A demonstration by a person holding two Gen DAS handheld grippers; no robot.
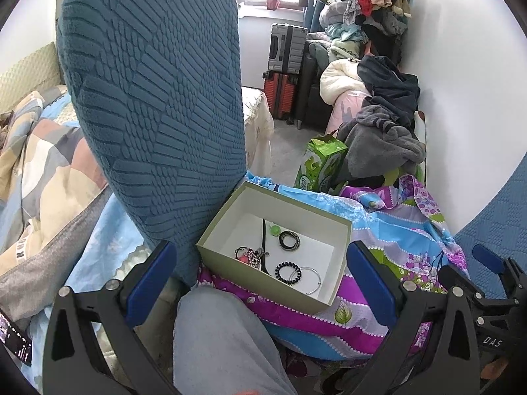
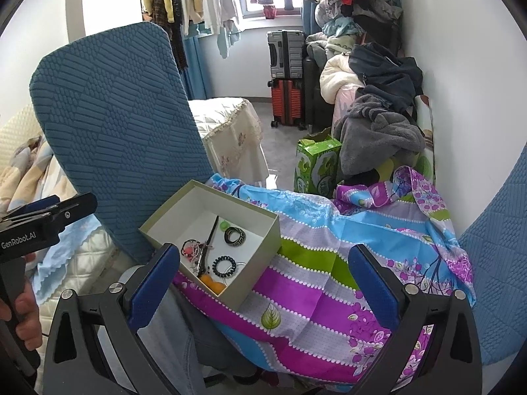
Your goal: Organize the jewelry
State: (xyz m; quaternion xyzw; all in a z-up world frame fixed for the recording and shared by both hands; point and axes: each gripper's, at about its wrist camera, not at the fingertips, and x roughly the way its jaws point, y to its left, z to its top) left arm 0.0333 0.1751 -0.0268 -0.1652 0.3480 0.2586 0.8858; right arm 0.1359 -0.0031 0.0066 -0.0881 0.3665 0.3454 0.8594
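Left wrist view: left hand-held gripper (image 1: pixel 260 283) and right hand-held gripper (image 2: pixel 263 283) spread, empty. Box (image 1: pixel 230 230) just ahead; approach coiled hair tie (image 1: pixel 288 273) vertically, avoiding bangle (image 1: pixel 308 278).

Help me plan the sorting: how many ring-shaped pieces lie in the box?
3 clear ones in the box: a black patterned bangle toward the far side, a black coiled hair tie nearer, and a thin silver hoop beside it. The tangled cluster may hide more.

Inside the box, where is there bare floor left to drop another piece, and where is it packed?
In the box, bare floor runs along the far wall and far-left corner, beyond the green bead. The near half is crowded: black coil tie, silver bangle, patterned ring, and a chain tangle. Both grippers, left and right, are open and empty.
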